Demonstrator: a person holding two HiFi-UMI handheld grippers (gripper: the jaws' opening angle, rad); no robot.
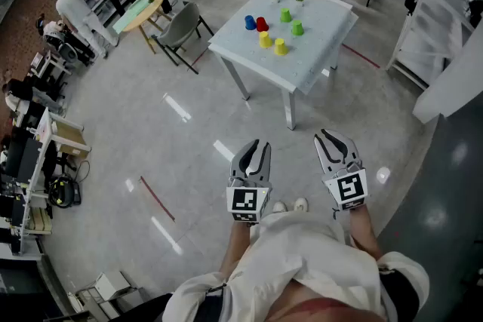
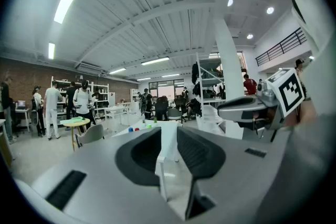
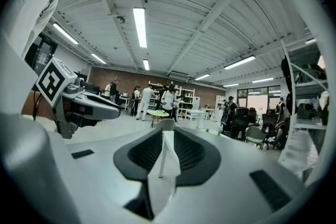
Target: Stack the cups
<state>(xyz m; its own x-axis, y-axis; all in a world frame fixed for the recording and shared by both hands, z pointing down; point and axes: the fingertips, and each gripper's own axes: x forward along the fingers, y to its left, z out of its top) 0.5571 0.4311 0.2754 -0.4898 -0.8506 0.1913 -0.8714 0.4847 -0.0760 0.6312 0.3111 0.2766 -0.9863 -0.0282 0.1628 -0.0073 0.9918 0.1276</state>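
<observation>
With the left tool [image 1: 257, 143] and right tool [image 1: 324, 134] both pressed together on nothing at lower centre, far from the cups [image 1: 264, 39] on the white surface [image 1: 321, 38] at upper centre, arriving unspread would likely topple them.

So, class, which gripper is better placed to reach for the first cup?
Left, marginally. Both are empty and far from the table, but the cups sit more nearly ahead of the left gripper; the right gripper lines up to their right.
</observation>
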